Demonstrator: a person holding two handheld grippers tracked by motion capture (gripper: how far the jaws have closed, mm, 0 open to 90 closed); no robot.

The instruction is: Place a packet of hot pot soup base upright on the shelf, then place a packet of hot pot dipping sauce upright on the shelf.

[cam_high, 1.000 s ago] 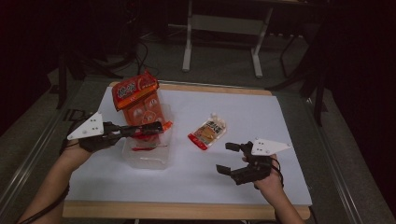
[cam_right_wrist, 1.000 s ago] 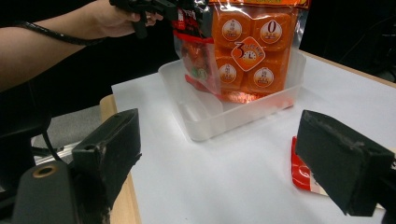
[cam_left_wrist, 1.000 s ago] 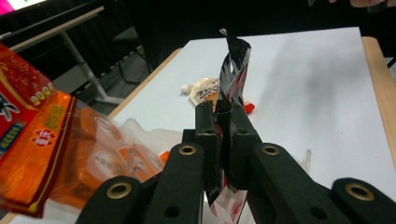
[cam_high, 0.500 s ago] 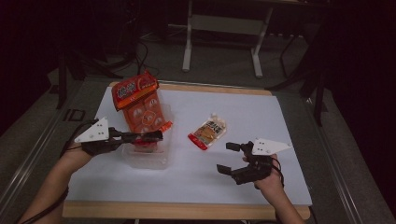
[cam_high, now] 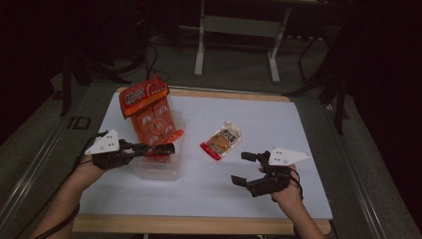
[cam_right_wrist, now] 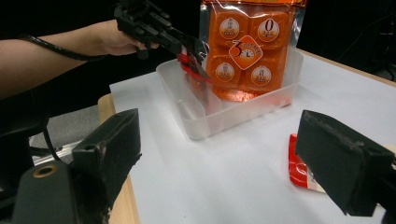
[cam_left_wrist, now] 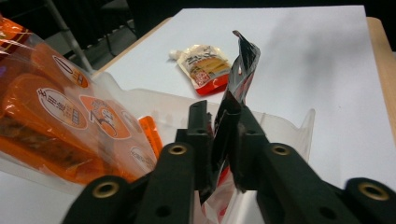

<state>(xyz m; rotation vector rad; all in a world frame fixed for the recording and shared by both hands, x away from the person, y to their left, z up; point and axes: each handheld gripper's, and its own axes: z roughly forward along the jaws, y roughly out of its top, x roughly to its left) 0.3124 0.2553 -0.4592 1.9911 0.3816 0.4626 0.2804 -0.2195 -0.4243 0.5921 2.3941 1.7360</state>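
While my left claw (cam_high: 166, 148) hangs over the clear tub (cam_high: 171, 172) at centre left of the high view, a small dark-and-red packet (cam_high: 158, 151) sits between its jaws, low over the tub's inside. Those jaws have just been easing apart, though the packet has not dropped. My right claw (cam_high: 245, 168) rests at lower right, jaws wide apart and holding nothing. Counting here: one tub, one big orange bag (cam_high: 152, 117) leaning in the tub's far end, one pouch (cam_high: 222, 141) lying flat on the white worktop (cam_high: 298, 149) at centre, one packet in my left claw.

Looking along the left claw (cam_left_wrist: 223, 128) in its own view, I see the packet (cam_left_wrist: 240, 70) standing up thin and crinkled between the two black jaws. I judge it light, limp and a bit slick, so the grip belongs on a flat sealed edge, not the floppy middle. The bag (cam_left_wrist: 60, 121) fills the left side, the pouch (cam_left_wrist: 205, 67) lies at top centre beyond the tub (cam_left_wrist: 280, 126).

From the right claw view, the left claw (cam_right_wrist: 198, 51) holds the packet (cam_right_wrist: 191, 65) at upper left above the tub (cam_right_wrist: 224, 116), with the bag (cam_right_wrist: 245, 51) upright behind. A red corner of the pouch (cam_right_wrist: 299, 168) shows at lower right, near my open jaws.
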